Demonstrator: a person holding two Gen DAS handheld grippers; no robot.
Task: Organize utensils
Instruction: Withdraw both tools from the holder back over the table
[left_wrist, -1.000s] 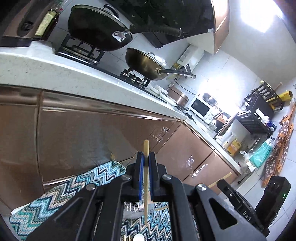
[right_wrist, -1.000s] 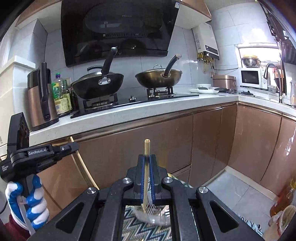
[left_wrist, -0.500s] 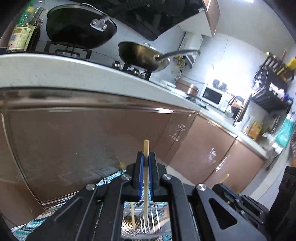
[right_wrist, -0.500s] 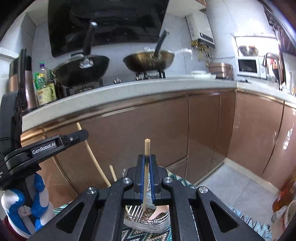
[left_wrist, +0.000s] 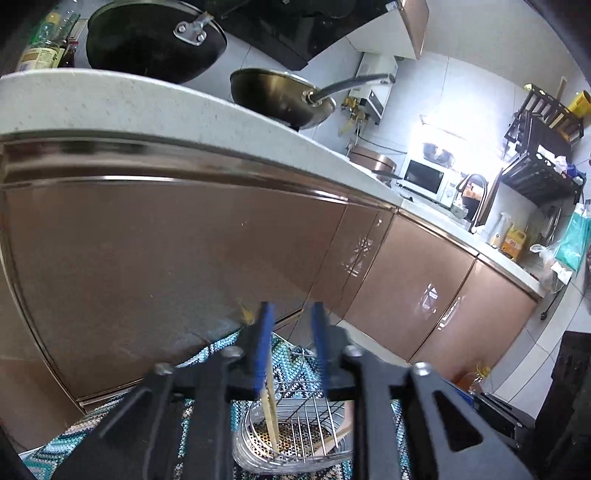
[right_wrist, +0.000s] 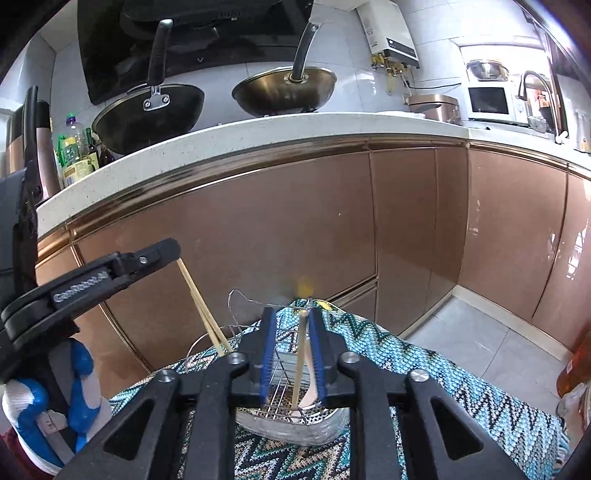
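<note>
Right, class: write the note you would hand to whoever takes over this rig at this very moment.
Left tool: jaws have just been opening; a chopstick leans on its left pad, tip down in the wire utensil rack.
Right tool: jaws have just been opening; its chopstick stands loose between the pads, lower end in the same rack, which sits on the zigzag mat.
Done: both chopsticks brought into the rack.
Left: open fully, draw both tools back clear, then check for more utensils.

copper-brown cabinets (right_wrist: 295, 229) under a pale speckled counter (right_wrist: 258, 129), white tiled walls (left_wrist: 461, 74), grey floor (right_wrist: 480, 332).
</note>
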